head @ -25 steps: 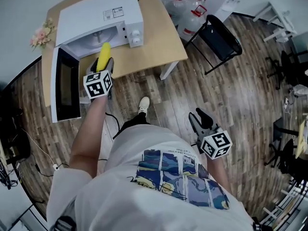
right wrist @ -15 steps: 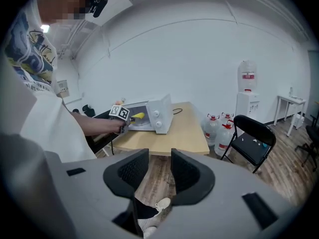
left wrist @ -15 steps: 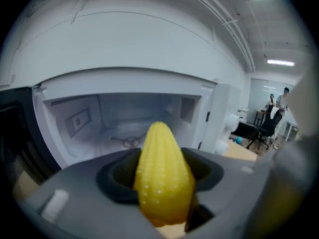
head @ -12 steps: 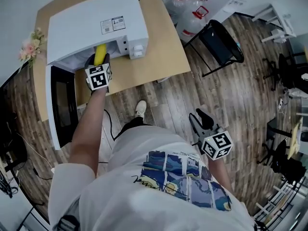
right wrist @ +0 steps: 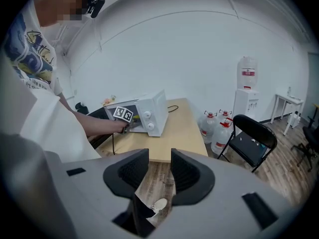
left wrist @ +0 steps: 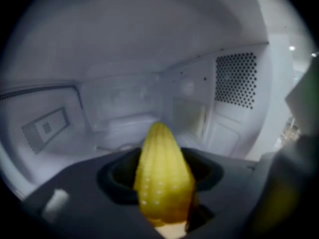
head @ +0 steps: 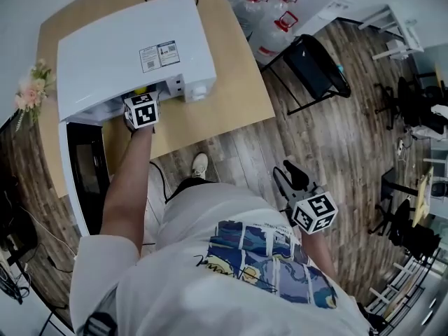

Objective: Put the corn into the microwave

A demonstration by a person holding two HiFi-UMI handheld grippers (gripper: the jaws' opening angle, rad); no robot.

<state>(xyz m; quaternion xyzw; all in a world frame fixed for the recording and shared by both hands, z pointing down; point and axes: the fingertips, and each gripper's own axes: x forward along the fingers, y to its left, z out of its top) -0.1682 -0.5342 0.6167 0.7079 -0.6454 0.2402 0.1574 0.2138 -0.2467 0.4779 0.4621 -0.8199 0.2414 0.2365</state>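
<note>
The yellow corn (left wrist: 160, 156) sticks up tip-first between the jaws of my left gripper (left wrist: 162, 176), which is shut on its lower part. Both are inside the white microwave (head: 126, 47); the left gripper view shows its grey cavity walls and vent holes all around. From the head view only the left gripper's marker cube shows at the oven's mouth, the jaws hidden under its top. The microwave door (head: 84, 180) hangs wide open to the left. My right gripper (head: 290, 176) hovers over the floor by my hip, jaws a little apart and empty (right wrist: 159, 171).
The microwave stands on a wooden table (head: 231, 96) with flowers (head: 28, 93) at its left end. A black folding chair (head: 318, 61) and water bottles (head: 269, 19) stand to the right of the table. Cables lie on the floor at the lower left.
My left gripper has carried the corn forward and down from in front of the open microwave into its cavity. The right gripper has shifted only slightly and stays empty.
</note>
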